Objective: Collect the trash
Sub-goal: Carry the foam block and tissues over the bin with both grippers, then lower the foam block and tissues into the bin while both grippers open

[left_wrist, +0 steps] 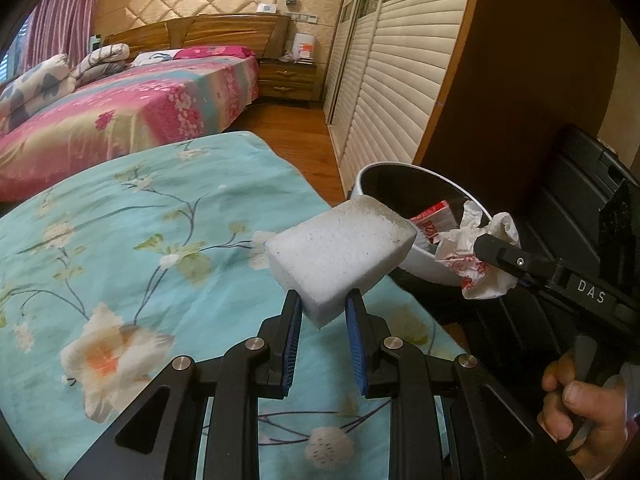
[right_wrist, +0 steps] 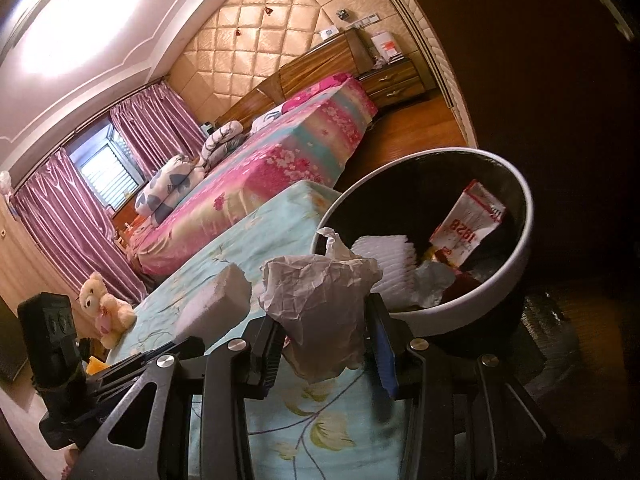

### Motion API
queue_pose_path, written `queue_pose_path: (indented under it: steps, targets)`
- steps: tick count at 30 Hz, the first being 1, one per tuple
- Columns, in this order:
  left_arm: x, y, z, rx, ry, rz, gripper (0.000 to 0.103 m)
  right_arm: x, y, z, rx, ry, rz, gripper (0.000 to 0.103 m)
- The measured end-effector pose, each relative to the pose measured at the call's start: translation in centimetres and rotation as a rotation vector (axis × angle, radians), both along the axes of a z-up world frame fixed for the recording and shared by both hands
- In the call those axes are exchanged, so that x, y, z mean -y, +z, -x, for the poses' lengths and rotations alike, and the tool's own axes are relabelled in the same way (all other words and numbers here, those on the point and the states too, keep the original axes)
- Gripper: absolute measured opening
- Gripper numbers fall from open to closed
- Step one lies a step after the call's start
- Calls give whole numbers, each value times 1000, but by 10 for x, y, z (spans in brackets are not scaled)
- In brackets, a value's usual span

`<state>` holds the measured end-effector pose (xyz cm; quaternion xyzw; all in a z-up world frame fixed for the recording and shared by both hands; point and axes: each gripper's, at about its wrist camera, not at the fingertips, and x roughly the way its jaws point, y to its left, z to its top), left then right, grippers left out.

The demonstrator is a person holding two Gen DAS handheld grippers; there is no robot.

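Observation:
My left gripper [left_wrist: 323, 306] is shut on a white foam block [left_wrist: 340, 258] and holds it above the turquoise floral cloth [left_wrist: 120, 240], beside the round trash bin [left_wrist: 370, 174]. My right gripper [right_wrist: 326, 340] is shut on a crumpled white paper wrapper [right_wrist: 320, 300] and holds it just short of the bin's rim [right_wrist: 524, 184]. In the left wrist view the wrapper [left_wrist: 480, 256] hangs over the bin's near rim. The bin holds a red-and-white packet [right_wrist: 466, 224] and white papers [right_wrist: 388, 260]. The foam block also shows in the right wrist view [right_wrist: 218, 300].
The cloth-covered surface ends to the right near the bin, with wooden floor [left_wrist: 296, 136] beyond. A pink bed [left_wrist: 132, 108], a louvred wardrobe [left_wrist: 392, 80] and a nightstand [left_wrist: 286, 80] stand behind. A teddy bear [right_wrist: 104, 308] sits at the cloth's far end.

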<state>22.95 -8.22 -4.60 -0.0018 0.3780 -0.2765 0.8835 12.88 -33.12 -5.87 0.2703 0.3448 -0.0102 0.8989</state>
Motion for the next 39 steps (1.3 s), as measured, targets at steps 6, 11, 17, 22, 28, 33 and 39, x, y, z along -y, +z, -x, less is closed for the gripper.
queue_pose_path:
  steps: [6, 11, 17, 22, 28, 33, 39]
  targets:
    - [12, 2, 1, 2, -23, -4, 21, 12, 1, 6, 4, -24, 0, 40]
    - [20, 3, -1, 6, -36, -7, 21, 20, 4, 9, 6, -44, 2, 40]
    - [27, 5, -5, 16, -48, -8, 21, 28, 7, 10, 10, -61, 7, 40]
    - [35, 6, -7, 24, -59, -10, 21, 35, 8, 11, 13, -76, 9, 40]
    - [47, 8, -10, 33, -76, -14, 21, 45, 10, 10, 17, -90, 15, 40]
    - [58, 8, -13, 36, -89, -18, 21, 48, 13, 10, 21, -97, 20, 40]
    - [66, 8, -16, 40, -100, -25, 21, 54, 14, 8, 22, -105, 22, 40]
